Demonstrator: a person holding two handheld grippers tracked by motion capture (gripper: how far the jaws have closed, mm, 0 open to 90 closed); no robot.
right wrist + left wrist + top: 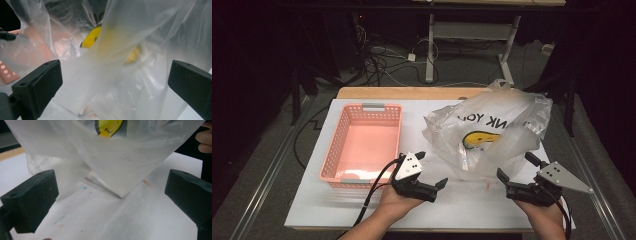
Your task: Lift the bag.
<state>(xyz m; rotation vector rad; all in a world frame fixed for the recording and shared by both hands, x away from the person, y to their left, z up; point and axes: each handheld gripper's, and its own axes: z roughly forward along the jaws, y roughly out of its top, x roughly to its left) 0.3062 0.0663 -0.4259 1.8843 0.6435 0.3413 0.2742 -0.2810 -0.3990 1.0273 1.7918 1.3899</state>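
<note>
Reaching for the bag (492, 132) from both sides looks like the step in hand. It lies slumped on the right half of the white table (462, 205), just right of the pink basket (362, 142), with its near corner drooping toward the person. The left gripper (432, 169) and right gripper (514, 167) sit low at either side of that corner, both with jaws spread wide and nothing between the pads.

To do it well, each gripper should close on a single fold of film, well apart from the other, so the bag lifts open rather than bunched. Thin plastic slips, so a deep bite beats a nip at the edge, and the jaws should clear the tabletop before closing.

The high view gives the layout: bag, basket and both hands at once, and the printed lettering with a yellow face (482, 139). The left gripper view shows the bag's (120, 162) bottom corner touching the table, midway ahead of its jaws. The right gripper view shows the film (130, 62) billowing close ahead of its jaws; something packaged seems to lie inside, though the blur leaves that unsure.
</note>
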